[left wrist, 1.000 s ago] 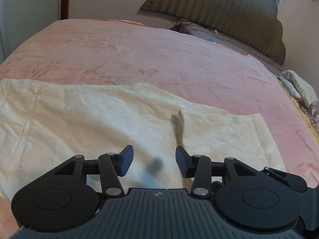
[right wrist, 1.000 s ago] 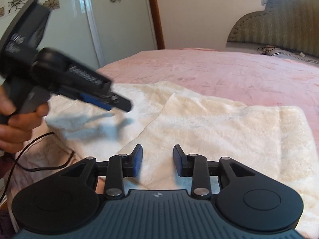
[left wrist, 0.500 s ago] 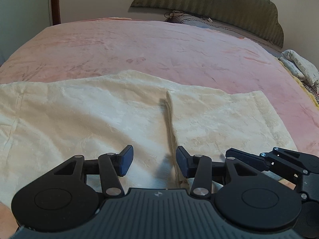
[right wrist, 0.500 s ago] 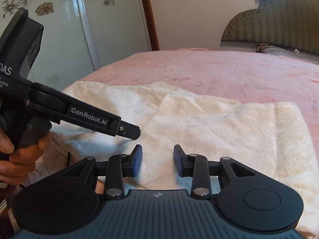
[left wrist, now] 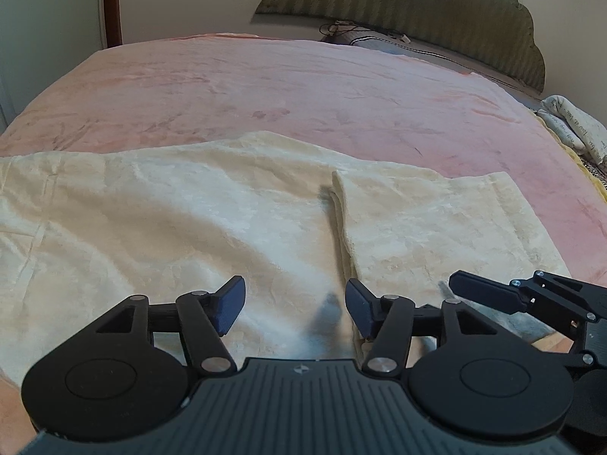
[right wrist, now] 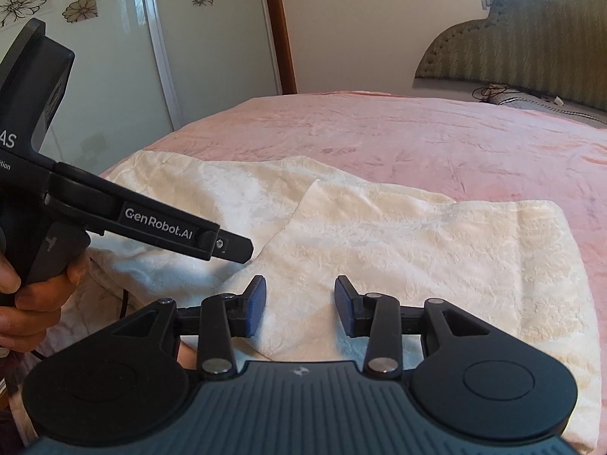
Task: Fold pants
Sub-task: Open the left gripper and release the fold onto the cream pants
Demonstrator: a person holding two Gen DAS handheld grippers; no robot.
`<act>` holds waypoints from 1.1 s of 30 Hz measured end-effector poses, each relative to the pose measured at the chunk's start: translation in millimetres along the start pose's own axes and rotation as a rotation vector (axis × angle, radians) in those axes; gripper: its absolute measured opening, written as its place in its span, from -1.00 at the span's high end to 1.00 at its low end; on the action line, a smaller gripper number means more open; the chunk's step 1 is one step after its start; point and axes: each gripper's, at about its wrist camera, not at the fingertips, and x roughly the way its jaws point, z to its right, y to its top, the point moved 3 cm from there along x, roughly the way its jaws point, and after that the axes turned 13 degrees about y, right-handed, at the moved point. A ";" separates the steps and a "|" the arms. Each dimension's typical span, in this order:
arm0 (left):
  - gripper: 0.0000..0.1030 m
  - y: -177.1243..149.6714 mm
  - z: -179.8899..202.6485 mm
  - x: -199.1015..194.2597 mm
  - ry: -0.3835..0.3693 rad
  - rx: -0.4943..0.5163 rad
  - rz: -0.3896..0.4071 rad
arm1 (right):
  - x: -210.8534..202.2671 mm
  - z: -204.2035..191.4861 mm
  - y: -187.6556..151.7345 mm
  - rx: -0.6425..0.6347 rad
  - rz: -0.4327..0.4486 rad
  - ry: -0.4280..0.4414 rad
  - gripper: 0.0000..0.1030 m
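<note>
Cream-white pants (left wrist: 189, 208) lie flat on the pink bedspread (left wrist: 303, 87), with one part folded over on the right (left wrist: 436, 220). My left gripper (left wrist: 294, 305) is open and empty, low over the near edge of the pants beside the fold's edge. My right gripper (right wrist: 299, 303) is open and empty over the near edge of the folded part (right wrist: 417, 246). The right gripper also shows at the right in the left wrist view (left wrist: 485, 292). The left gripper shows at the left in the right wrist view (right wrist: 231, 244), held by a hand.
A padded green headboard (left wrist: 417, 11) stands at the far end of the bed. A patterned cloth (left wrist: 569, 129) lies at the right edge. A glass door with flower decals (right wrist: 114, 57) and a brown door frame (right wrist: 280, 26) stand on the left.
Both grippers have moved closer together and lower over the near edge of the pants. The right gripper has come further into the left wrist view. Both jaws have stayed open.
</note>
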 end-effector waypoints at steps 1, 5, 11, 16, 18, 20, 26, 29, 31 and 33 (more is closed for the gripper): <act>-0.26 -0.3 -1.1 0.3 0.002 -0.001 0.002 | -0.9 1.3 0.8 0.005 0.007 -0.013 0.24; -0.37 -1.7 -3.9 3.7 0.020 -0.008 0.009 | -1.5 14.8 0.7 0.052 0.016 -0.064 0.01; -0.40 -4.2 -1.8 10.8 0.046 0.012 0.017 | 8.0 19.1 -10.5 0.029 0.002 -0.110 -0.43; -0.53 -7.3 3.9 12.7 0.055 0.042 0.030 | 10.2 21.2 -12.4 0.040 0.010 -0.134 -0.62; -0.54 -8.8 6.2 13.7 0.065 0.052 0.037 | 9.9 21.4 -12.7 0.040 0.009 -0.147 -0.69; -0.59 -10.4 7.1 14.2 0.074 0.059 0.043 | 10.5 21.2 -12.8 0.038 0.006 -0.164 -0.77; -0.89 -13.9 4.0 20.0 0.080 0.036 0.058 | 11.0 25.4 -14.2 0.062 0.003 -0.186 -0.93; -1.00 -18.0 3.0 23.1 0.103 0.037 0.088 | 10.4 26.5 -14.1 0.067 0.003 -0.184 -0.94; -1.00 -19.3 3.5 23.3 0.107 0.036 0.104 | 10.3 26.8 -14.1 0.068 0.003 -0.184 -0.94; -1.00 -19.7 3.4 23.7 0.109 0.033 0.115 | 10.2 27.4 -14.0 0.072 0.002 -0.185 -0.95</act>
